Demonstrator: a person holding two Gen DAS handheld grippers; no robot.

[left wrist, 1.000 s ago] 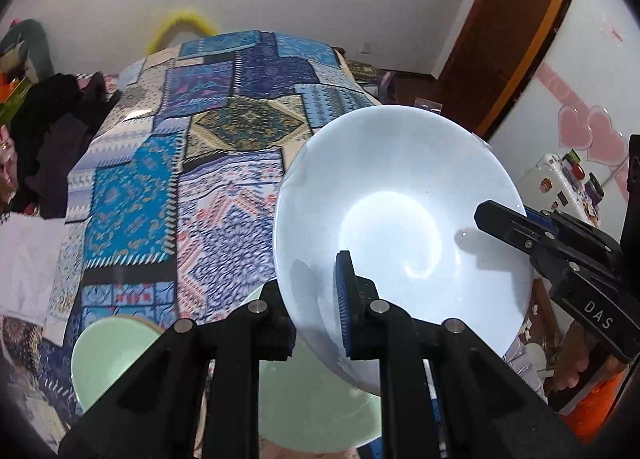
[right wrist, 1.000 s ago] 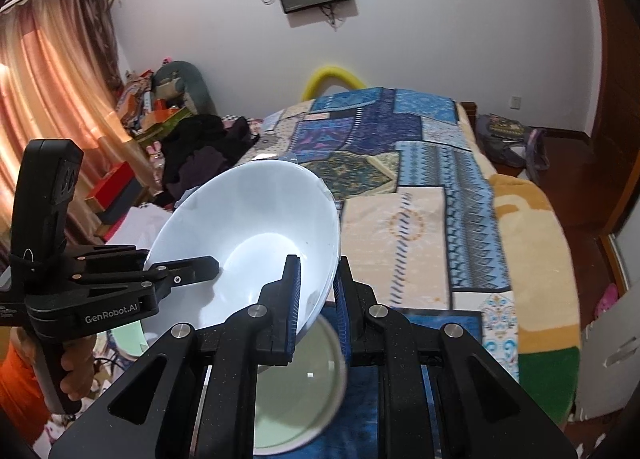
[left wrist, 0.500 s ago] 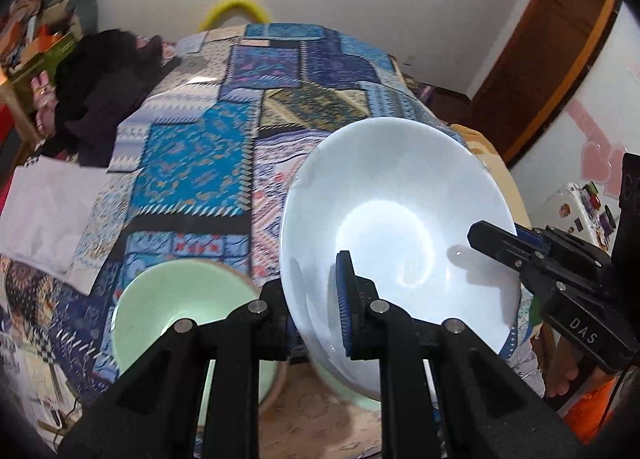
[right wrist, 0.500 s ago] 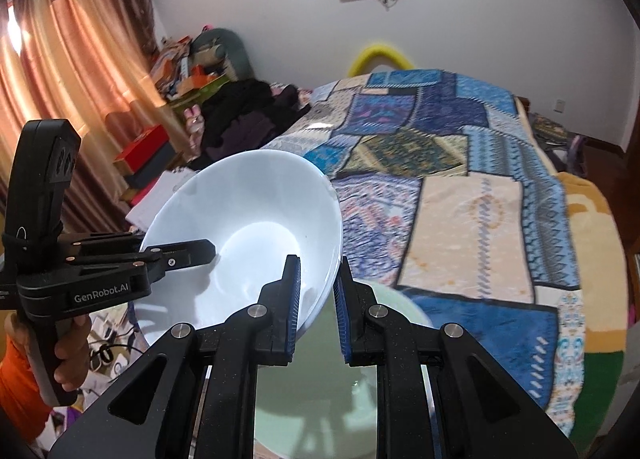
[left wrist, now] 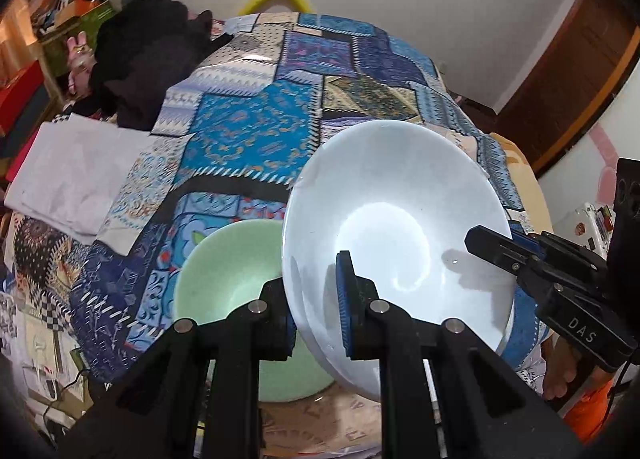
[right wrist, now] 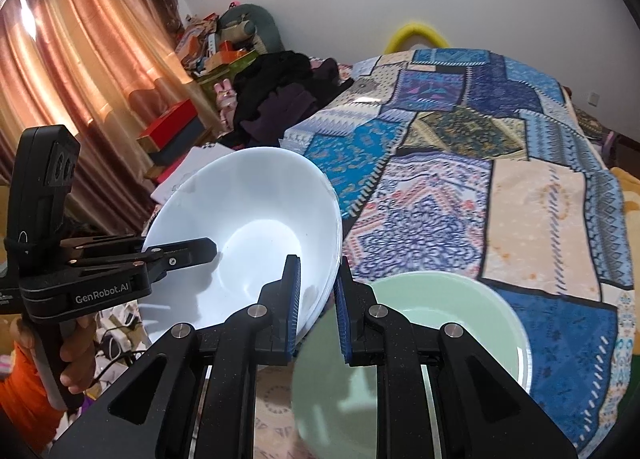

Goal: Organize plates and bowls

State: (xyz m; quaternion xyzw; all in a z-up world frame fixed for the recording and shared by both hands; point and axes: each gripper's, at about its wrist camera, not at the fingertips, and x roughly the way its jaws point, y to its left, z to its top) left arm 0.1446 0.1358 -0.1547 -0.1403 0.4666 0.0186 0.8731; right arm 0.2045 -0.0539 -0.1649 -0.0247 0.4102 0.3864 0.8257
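Observation:
A large white bowl [left wrist: 400, 251] hangs tilted above the patchwork bed, held by its rim from two sides. My left gripper [left wrist: 314, 299] is shut on the near rim, with one finger inside and one outside. My right gripper [right wrist: 318, 291] is shut on the opposite rim in the same way. Each wrist view shows the other gripper too: the right gripper [left wrist: 492, 247] and the left gripper [right wrist: 192, 251]. A pale green bowl [left wrist: 224, 271] sits on the bedspread just below and beside the white bowl [right wrist: 248, 235]. In the right wrist view the green bowl [right wrist: 440, 319] lies low and to the right.
The patchwork bedspread [left wrist: 256, 131] stretches away ahead. A pile of dark clothes [left wrist: 148, 55] and a folded white cloth [left wrist: 76, 179] lie on its left side. Cluttered shelves and curtains [right wrist: 80, 59] stand further left, a wooden door [left wrist: 568, 71] to the right. A hand [right wrist: 76, 363] grips the left handle.
Both grippers carried the white bowl sideways over the bed and a little lower. The green bowl now appears larger and closer beneath it. Neither grip changed.

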